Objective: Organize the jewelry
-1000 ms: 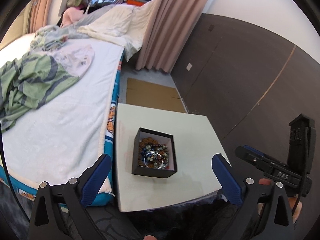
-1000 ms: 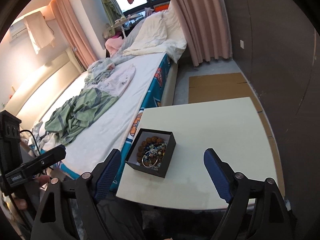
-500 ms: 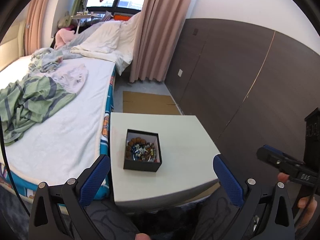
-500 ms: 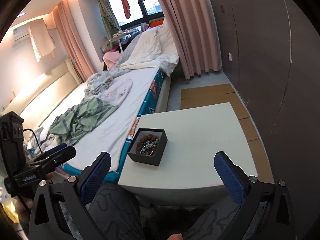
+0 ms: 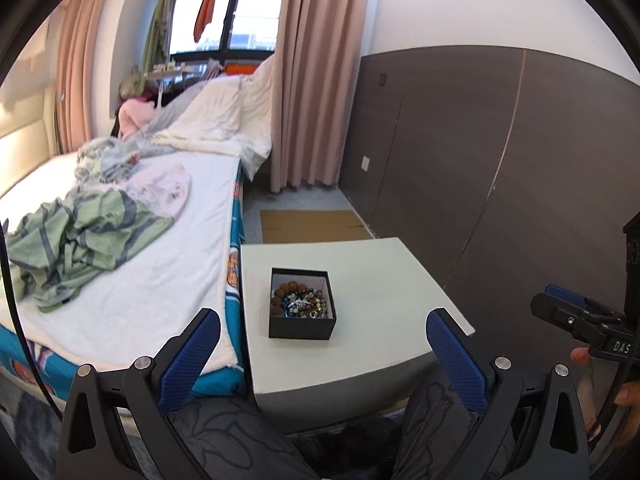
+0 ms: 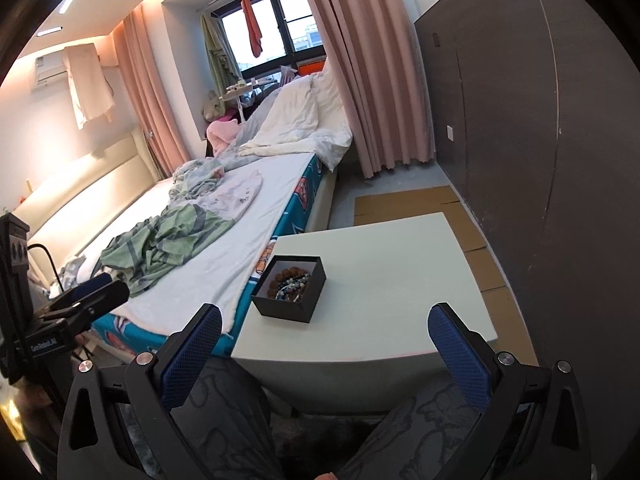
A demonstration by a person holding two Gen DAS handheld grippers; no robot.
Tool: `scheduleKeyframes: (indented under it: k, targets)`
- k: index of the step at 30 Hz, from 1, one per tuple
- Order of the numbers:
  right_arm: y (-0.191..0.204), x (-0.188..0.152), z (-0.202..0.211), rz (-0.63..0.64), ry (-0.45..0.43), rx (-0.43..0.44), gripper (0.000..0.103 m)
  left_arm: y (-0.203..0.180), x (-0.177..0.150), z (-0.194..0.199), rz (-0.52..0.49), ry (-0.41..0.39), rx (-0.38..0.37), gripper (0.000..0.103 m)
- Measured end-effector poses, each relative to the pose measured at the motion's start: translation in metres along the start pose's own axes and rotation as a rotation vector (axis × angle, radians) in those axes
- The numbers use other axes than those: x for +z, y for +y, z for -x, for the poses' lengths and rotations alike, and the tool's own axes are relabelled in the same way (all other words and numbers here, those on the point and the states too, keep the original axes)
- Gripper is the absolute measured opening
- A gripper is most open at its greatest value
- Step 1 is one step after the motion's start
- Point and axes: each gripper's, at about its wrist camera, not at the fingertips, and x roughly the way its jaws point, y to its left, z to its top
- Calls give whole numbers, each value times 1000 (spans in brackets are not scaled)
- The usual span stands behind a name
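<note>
Beside the bed [image 5: 120,304] stands a pale table [image 5: 384,280]. My left gripper [image 5: 320,344] and right gripper [image 6: 324,336] both hang wide apart, short of its near edge. Jewelry [image 5: 299,300] fills the black box [image 5: 302,323] by the table's bedside edge.

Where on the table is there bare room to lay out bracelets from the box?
The table is bare right of the black box toward the dark wall panel, and behind it toward the cardboard. It is tight only on the bed side.
</note>
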Motion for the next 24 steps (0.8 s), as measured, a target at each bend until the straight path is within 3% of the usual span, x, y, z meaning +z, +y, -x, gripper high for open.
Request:
scheduleKeyframes:
  k: [7,24]
  targets:
    - [4,-8,5,23,-1,-13,103,-10,-7,9,-46,-19,-1,103]
    - [5,-9,1,33,8,-25,103,-11,-11,11,-49,-23,15,103]
